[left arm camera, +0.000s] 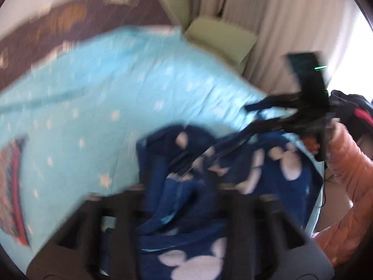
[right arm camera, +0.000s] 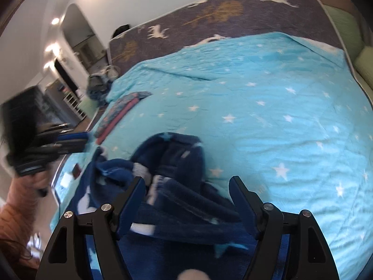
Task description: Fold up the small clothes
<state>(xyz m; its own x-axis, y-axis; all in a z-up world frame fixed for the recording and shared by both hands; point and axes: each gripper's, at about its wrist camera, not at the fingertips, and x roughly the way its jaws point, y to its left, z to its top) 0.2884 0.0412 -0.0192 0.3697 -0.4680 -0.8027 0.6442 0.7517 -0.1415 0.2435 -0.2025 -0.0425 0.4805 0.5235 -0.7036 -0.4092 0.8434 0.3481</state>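
Observation:
A crumpled dark blue fleece garment [right arm camera: 177, 163] with white shapes lies on the light blue star-patterned quilt [right arm camera: 279, 93] near the bed's front edge. My right gripper [right arm camera: 186, 191] hovers over it, jaws wide apart, nothing pressed between the pads. In the blurred left wrist view the same garment [left arm camera: 233, 170] spreads under my left gripper [left arm camera: 186, 191], whose fingers also stand apart and open. The right gripper [left arm camera: 251, 116] reaches in from the right, held by a hand in a salmon padded sleeve [left arm camera: 349, 175]. From the right wrist view, the left gripper [right arm camera: 84, 141] is off the bed's left edge.
A folded patterned garment with red trim [right arm camera: 121, 114] rests on the quilt at the left. A dark deer-print bedspread [right arm camera: 233, 11] covers the far side. Green cushions [left arm camera: 221, 39] and a curtain [left arm camera: 291, 23] stand beyond the bed. A clothes pile [right arm camera: 98, 88] sits at the far left corner.

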